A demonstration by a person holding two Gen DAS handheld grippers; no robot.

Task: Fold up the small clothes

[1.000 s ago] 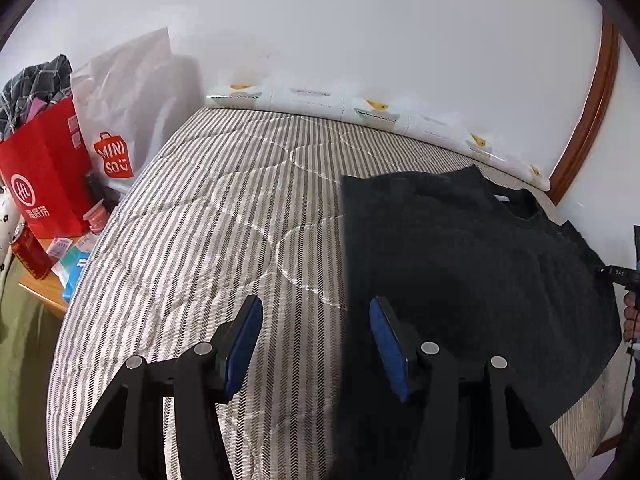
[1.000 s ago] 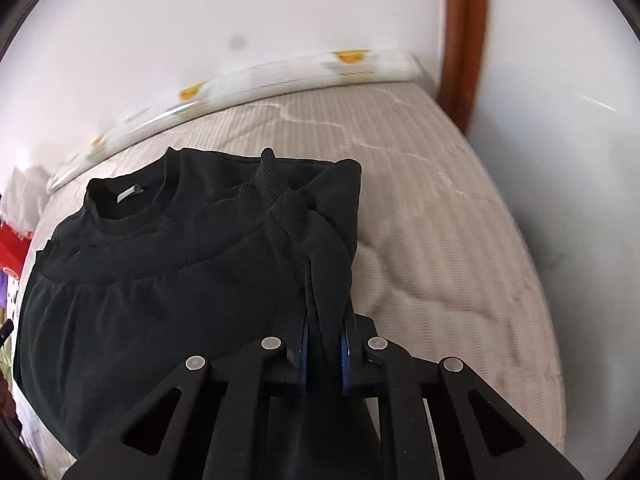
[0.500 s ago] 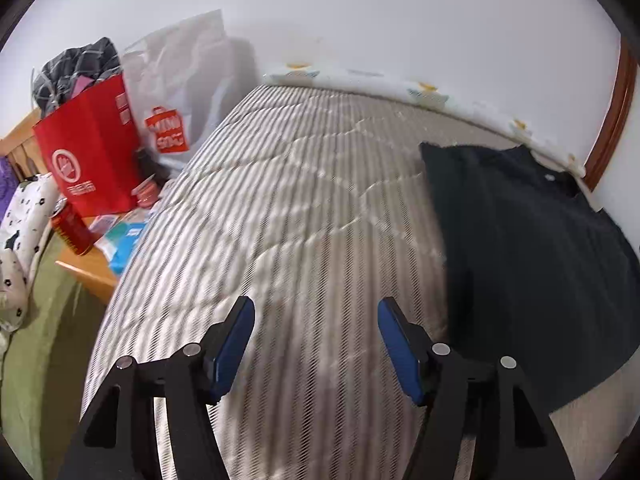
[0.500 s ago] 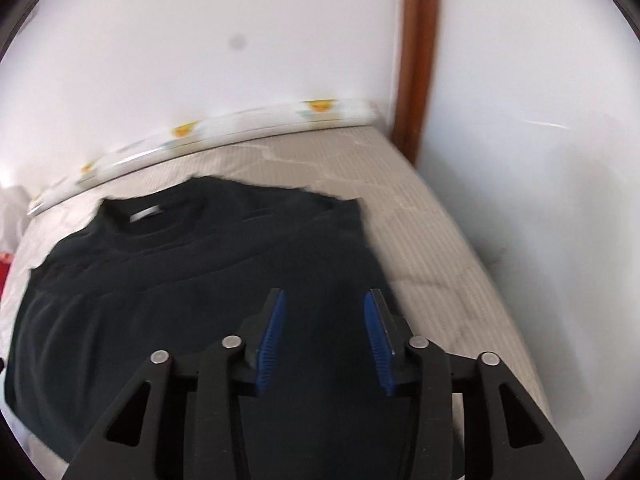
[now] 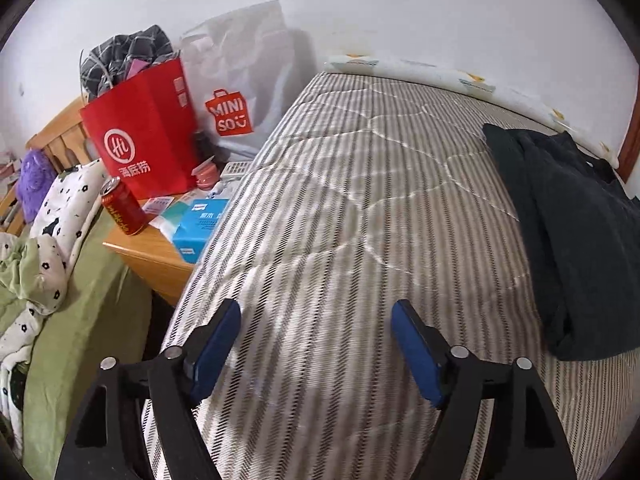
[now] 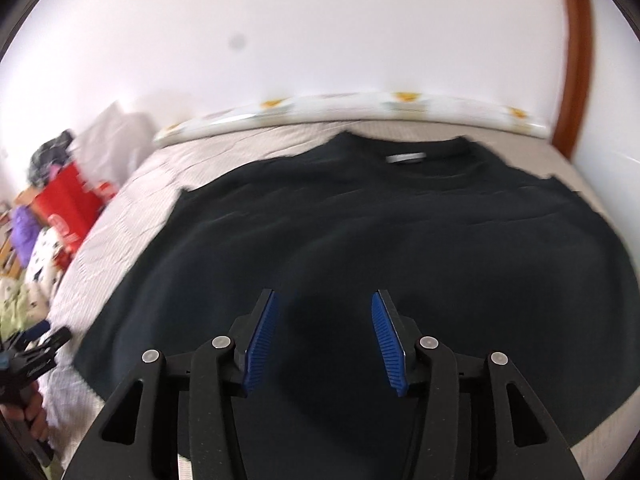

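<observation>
A black sweater (image 6: 380, 232) lies on the striped mattress (image 5: 340, 208), collar toward the wall, both sides folded in. In the left wrist view it (image 5: 580, 232) sits at the right edge. My right gripper (image 6: 324, 332) is open and empty, just above the sweater's lower middle. My left gripper (image 5: 316, 348) is open and empty over bare mattress, well left of the sweater. It also shows at the left edge of the right wrist view (image 6: 28, 354), held by a hand.
A wooden bedside table (image 5: 156, 256) left of the mattress holds a red paper bag (image 5: 144, 144), a white Miniso bag (image 5: 240, 92), a red can (image 5: 122, 208) and a blue tissue box (image 5: 200, 228). A green bedspread (image 5: 80, 320) lies further left. A wall runs behind the bed.
My right gripper let go of the folded sleeve, opened and pulled back toward the sweater's middle. My left gripper swung left, away from the sweater, over bare mattress.
</observation>
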